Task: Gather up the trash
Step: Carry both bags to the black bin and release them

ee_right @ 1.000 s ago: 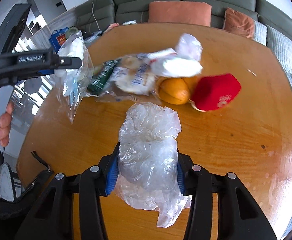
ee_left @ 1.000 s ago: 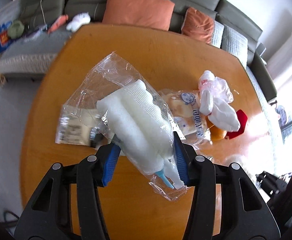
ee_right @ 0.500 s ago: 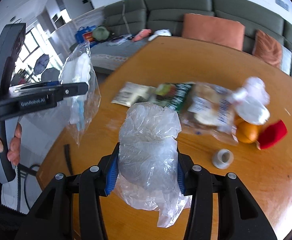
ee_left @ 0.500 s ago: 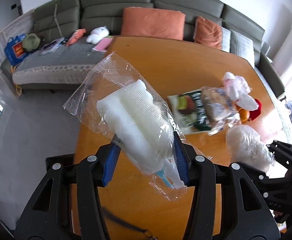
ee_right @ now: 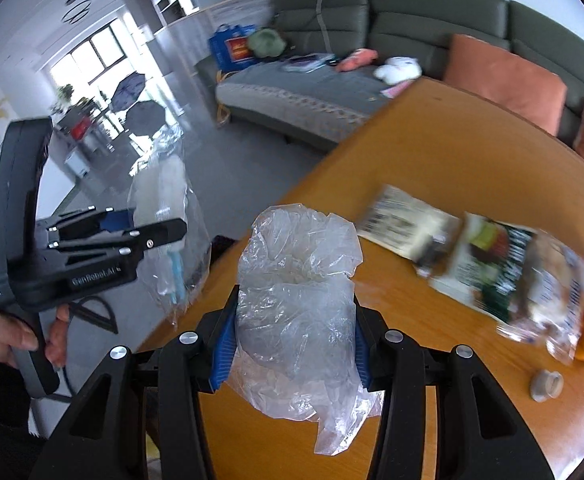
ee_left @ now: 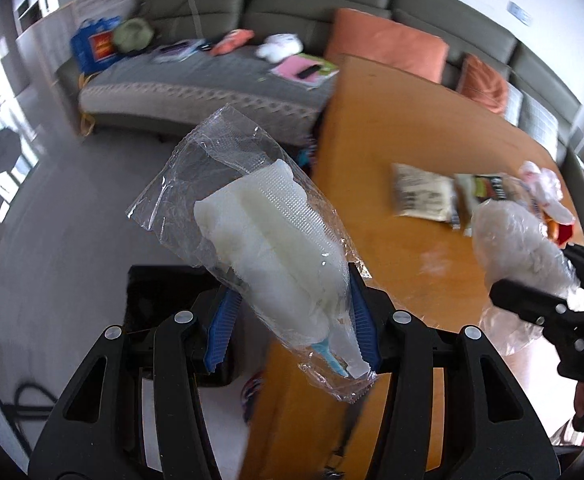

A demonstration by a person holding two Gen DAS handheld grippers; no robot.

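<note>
My left gripper (ee_left: 292,320) is shut on a clear wrapper with white foam inside (ee_left: 268,236), held in the air past the left edge of the wooden table (ee_left: 392,128), above a black bin (ee_left: 160,292). It also shows in the right wrist view (ee_right: 160,200). My right gripper (ee_right: 294,340) is shut on a crumpled clear plastic bag (ee_right: 296,292), over the table's near left part. That bag also shows at the right of the left wrist view (ee_left: 520,244). More wrappers (ee_right: 488,264) lie on the table.
A grey sofa (ee_left: 220,76) with orange cushions (ee_left: 388,48) stands behind the table. On the table's right part lie a bread bag (ee_right: 552,292), an orange, a red object and a tape roll (ee_right: 546,386). Grey floor (ee_left: 64,216) spreads to the left.
Both grippers have swung left with their loads, from over the table's middle toward its left edge. The left gripper now hangs past the edge, above the floor and the black bin.
</note>
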